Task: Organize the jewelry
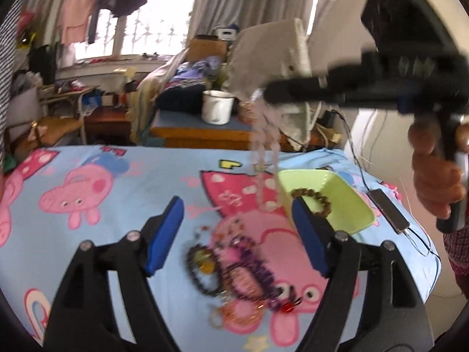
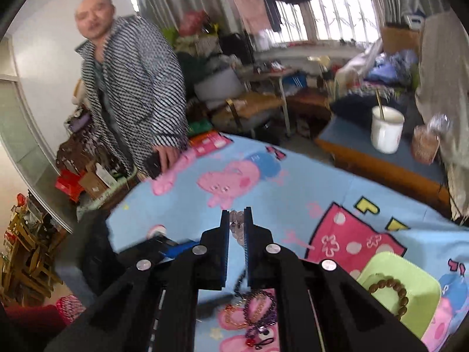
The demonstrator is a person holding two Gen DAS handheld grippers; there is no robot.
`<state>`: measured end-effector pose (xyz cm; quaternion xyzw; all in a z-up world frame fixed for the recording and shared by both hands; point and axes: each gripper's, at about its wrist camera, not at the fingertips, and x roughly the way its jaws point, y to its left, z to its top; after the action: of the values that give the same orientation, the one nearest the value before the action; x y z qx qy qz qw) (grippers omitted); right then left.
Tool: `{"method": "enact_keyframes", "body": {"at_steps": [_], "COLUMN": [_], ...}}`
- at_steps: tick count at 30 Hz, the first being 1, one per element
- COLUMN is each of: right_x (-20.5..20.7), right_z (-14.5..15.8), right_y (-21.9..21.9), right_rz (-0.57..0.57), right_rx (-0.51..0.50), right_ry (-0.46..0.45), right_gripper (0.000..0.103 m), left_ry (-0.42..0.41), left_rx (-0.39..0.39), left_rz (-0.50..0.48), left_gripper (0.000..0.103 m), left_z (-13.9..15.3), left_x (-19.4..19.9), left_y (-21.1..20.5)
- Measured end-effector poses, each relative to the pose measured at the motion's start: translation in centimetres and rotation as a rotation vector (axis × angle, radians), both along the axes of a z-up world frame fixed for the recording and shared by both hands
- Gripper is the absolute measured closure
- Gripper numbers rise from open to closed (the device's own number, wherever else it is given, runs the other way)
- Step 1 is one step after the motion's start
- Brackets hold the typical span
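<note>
A pile of bead bracelets (image 1: 237, 267) lies on the cartoon bed sheet (image 1: 88, 234), purple, dark and orange ones tangled together. My left gripper (image 1: 237, 231) is open and empty just above the pile. My right gripper (image 2: 236, 226) is shut on a pale pink bead necklace (image 2: 236, 223), which hangs from it in the left wrist view (image 1: 265, 158), high above the sheet and next to the green tray (image 1: 346, 205). The tray holds a brown bead bracelet (image 1: 315, 201). The tray (image 2: 416, 296), brown bracelet (image 2: 392, 296) and pile (image 2: 258, 311) also show in the right wrist view.
A phone on a cable (image 1: 387, 209) lies on the sheet right of the tray. A man in a striped robe (image 2: 132, 88) stands at the bed's far side. A white mug (image 1: 217, 107) stands on a low table beyond the bed.
</note>
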<state>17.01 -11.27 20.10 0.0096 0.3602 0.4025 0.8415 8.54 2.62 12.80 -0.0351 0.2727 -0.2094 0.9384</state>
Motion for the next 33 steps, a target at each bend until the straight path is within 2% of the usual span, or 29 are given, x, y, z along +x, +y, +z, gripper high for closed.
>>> {"method": "enact_keyframes", "body": {"at_steps": [4,6,8,9,10,21,27,33], "right_x": [-1.1,-1.4,-1.8,-2.0,-2.2,-2.7,-2.9,-2.3], "right_z": [1.6,1.9,2.2,2.2,2.2,2.0,1.6,-0.9], "right_y": [-0.3,-0.4,-0.5,-0.5,-0.5,-4.1,-8.0,-13.2], "right_rz": [0.022,0.029,0.039,0.041,0.044,-0.013,-0.097,-0.202], "right_rx": [0.038,0.048,0.056,0.056,0.06,0.118,0.127,0.108], "right_ry": [-0.027,-0.032,-0.032,-0.036,-0.037,-0.038,-0.035,0.016], "right_gripper": [0.103,0.103,0.103,0.103,0.103,0.103,0.103,0.103], "left_ry": [-0.033,-0.047,-0.038,-0.033,-0.028,-0.022,-0.008,0.052], "left_rx": [-0.019,-0.043,-0.044,-0.046,-0.045,-0.049,-0.056,-0.063], "left_rz": [-0.016,-0.034,-0.055,-0.061,-0.064,-0.103,-0.188,-0.259], "left_gripper": [0.03,0.048,0.077,0.085,0.097,0.098,0.098,0.098], "left_z": [1.0,1.4,1.6,1.5,1.4,1.9,2.3,0.4], "left_x": [0.1,-0.1,0.2,0.4,0.5,0.8,2.4,4.4], "left_y": [-1.4,-1.5,-1.9,-2.0,-2.1,-3.1,-6.9,-11.6]}}
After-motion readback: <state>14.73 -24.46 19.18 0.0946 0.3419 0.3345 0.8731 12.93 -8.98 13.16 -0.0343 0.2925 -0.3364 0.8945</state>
